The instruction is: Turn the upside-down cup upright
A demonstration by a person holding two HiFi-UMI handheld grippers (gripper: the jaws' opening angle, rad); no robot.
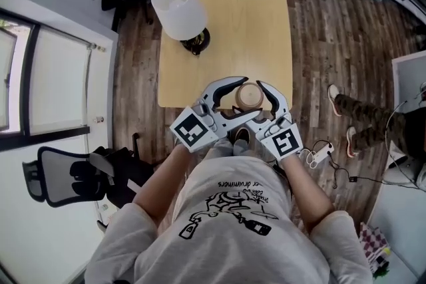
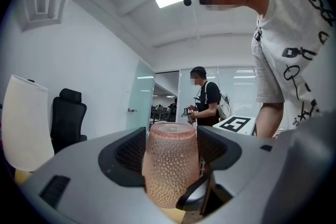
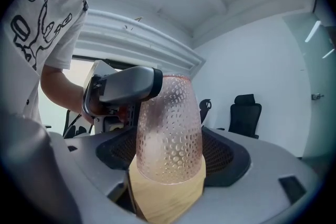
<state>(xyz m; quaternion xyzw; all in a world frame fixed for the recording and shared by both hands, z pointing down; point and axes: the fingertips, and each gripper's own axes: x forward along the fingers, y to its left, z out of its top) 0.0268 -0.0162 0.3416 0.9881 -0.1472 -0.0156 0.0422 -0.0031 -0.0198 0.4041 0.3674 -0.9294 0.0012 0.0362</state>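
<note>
Wood floor, pale table, white lamp

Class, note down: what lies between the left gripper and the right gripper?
The pink dimpled cup stands between the left gripper and the right gripper, inside both pairs of jaws. The head view shows this; each gripper view confirms it.

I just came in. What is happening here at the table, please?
A person at a small wooden table holds a gripper in each hand. The left gripper and the right gripper are both closed on the same dimpled pink cup. The cup stands near the table's front edge, apparently mouth down. A lamp with a white shade stands farther back.
</note>
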